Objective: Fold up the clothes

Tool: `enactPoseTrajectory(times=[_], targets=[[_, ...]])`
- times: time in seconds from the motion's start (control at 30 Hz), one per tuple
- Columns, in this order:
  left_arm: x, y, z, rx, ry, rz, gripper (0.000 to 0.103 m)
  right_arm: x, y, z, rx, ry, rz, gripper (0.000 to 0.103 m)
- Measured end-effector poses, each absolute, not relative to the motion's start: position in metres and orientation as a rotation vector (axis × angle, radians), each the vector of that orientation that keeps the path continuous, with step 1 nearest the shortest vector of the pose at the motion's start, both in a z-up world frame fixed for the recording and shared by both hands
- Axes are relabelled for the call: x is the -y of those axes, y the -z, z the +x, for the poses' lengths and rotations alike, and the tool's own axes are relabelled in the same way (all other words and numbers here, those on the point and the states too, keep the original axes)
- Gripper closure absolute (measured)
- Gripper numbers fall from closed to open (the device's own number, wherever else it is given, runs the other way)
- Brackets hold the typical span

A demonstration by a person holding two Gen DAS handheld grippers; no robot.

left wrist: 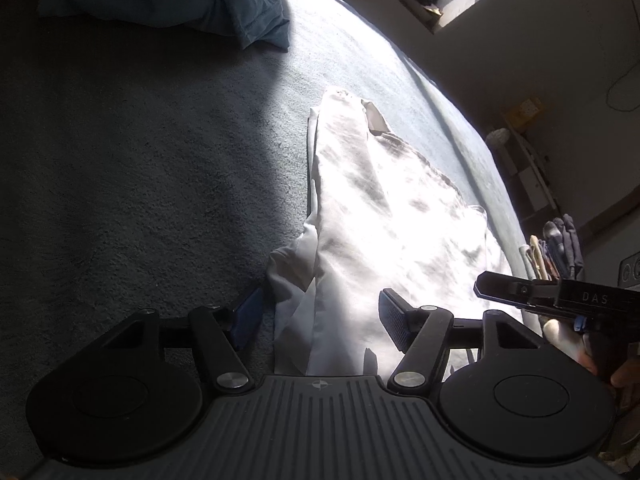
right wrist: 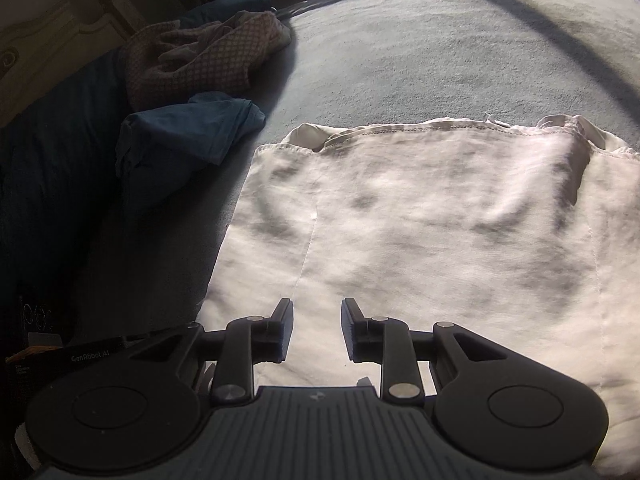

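A white garment [left wrist: 380, 216] lies flat in bright sun on a grey-blue covered surface [left wrist: 120, 160]. Its near edge is bunched between the fingers of my left gripper [left wrist: 320, 316], which stands open with the pads clear of the cloth. In the right wrist view the same white garment [right wrist: 440, 220] spreads wide, its hemmed edge at the far side. My right gripper [right wrist: 316, 330] hovers over its near part, open with a narrow gap and nothing pinched. The right gripper's body [left wrist: 560, 300] shows at the right of the left wrist view, held by a hand.
A crumpled blue garment [right wrist: 188, 132] and a patterned cloth [right wrist: 208, 56] lie at the far left. A stack of folded clothes [left wrist: 556, 248] stands past the surface's right edge. The surface [right wrist: 440, 40] drops off beyond the garment; shelves line the wall.
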State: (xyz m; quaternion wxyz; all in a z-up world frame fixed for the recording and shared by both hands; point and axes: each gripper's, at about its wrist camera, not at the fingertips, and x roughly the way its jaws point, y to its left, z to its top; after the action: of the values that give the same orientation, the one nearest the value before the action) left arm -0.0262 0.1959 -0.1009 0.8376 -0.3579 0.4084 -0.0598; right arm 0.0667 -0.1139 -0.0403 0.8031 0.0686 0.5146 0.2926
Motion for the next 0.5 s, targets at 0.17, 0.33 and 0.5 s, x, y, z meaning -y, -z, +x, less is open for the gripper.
enactPoseTrajectory(times=[0.17, 0.33, 0.5], targets=[[-0.203, 0.104, -0.024, -0.867, 0.13, -0.818, 0.039, 0.102, 0.037, 0.048, -1.043, -0.739, 0.05, 0.074], [-0.214, 0.11, -0.023, -0.876, 0.137, -0.918, 0.039, 0.07, 0.033, 0.004, -0.88, -0.914, -0.218, 0.06], [-0.226, 0.118, -0.022, -0.889, 0.154, -1.024, 0.039, 0.034, 0.048, -0.047, -0.686, -1.021, -0.538, 0.057]])
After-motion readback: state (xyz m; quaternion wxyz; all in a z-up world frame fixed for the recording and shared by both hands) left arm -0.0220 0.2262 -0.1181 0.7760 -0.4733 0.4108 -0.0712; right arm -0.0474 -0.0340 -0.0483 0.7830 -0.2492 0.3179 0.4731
